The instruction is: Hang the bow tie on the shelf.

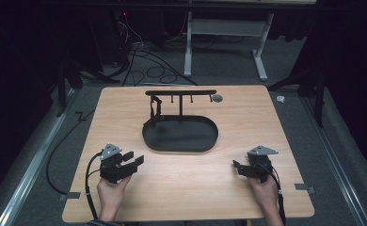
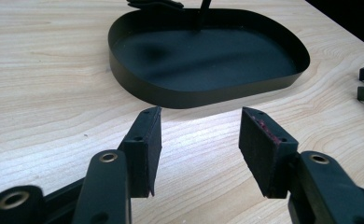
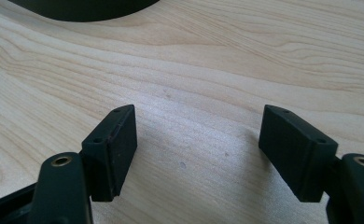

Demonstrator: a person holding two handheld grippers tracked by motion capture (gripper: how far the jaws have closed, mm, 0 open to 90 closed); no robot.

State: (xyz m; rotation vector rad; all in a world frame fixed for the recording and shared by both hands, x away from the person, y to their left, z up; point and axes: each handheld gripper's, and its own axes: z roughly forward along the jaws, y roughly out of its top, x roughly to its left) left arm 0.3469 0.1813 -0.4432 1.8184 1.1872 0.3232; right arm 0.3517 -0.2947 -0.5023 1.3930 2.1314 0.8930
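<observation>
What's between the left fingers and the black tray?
Nothing but bare wooden table, seen in the left gripper view between the left gripper and the black tray.

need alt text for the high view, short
A person's two hands rest on a wooden table, each holding a black gripper: the left gripper and the right gripper, both with fingers open and holding nothing. Between and beyond them stands a black oval tray with a T-shaped hanging rack.

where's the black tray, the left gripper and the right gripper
black tray (image 1: 149, 138), high view, its left rim
left gripper (image 1: 135, 160), high view, between its open fingertips
right gripper (image 1: 237, 167), high view, between its open fingertips
</observation>
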